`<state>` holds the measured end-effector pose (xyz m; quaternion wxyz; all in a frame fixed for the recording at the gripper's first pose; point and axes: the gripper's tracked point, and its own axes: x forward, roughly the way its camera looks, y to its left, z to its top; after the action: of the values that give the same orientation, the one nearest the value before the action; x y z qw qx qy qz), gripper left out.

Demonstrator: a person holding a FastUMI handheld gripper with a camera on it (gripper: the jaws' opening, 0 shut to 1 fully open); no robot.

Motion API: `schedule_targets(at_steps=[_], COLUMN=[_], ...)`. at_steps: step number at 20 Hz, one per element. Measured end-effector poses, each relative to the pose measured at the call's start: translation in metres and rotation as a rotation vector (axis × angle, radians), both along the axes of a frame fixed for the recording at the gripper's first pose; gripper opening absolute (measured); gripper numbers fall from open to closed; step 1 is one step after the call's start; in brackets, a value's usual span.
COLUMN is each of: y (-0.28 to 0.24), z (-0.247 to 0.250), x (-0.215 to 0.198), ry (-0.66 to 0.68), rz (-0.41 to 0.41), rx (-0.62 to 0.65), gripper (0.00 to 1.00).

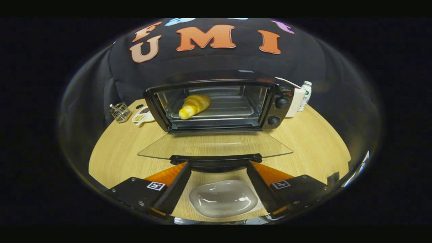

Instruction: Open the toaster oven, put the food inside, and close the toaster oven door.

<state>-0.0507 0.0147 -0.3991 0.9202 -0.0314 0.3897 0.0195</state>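
Both fingers of the gripper (216,165) are spread wide apart with nothing between their tips; they reach up to the black handle (216,158) on the dropped-down glass door (216,145), one tip near each end of that handle, and whether they touch it cannot be told. Between the fingers, nearer the camera than the door, a clear shallow dish (223,197) sits bare on the wooden table (118,158).

Taking the toaster oven (216,104) as the landmark and going left to right: well to its left, near the table's far edge, stands a small wire basket (120,111) with something thin sticking out of it. Just beside the oven's left wall lies a white divided dish (143,115) with small brownish bits in its compartments. The oven itself stands open, its door lying flat toward the fingers. Inside, on the tray in the left part of the chamber, rests the food, a yellow striped croissant-shaped piece (194,105), tilted with one end toward the door. Two black knobs (278,111) sit one above the other on the oven's right panel. Touching or just beside its right wall is a white box (296,102), and beyond that a small white bottle (305,95) with a green cap.
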Motion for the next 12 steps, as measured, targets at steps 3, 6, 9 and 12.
schedule_targets(at_steps=[3, 6, 9, 12], y=[-0.002, 0.004, 0.008, 0.015], z=[0.018, 0.038, 0.056, 0.062], x=[0.016, 0.035, 0.058, 0.079], ry=[-0.041, -0.093, -0.15, -0.171], rz=[-0.004, -0.003, -0.003, -0.001], rx=[0.019, 0.037, 0.048, 0.06], gripper=[0.99, 1.0, 1.0, 1.0])
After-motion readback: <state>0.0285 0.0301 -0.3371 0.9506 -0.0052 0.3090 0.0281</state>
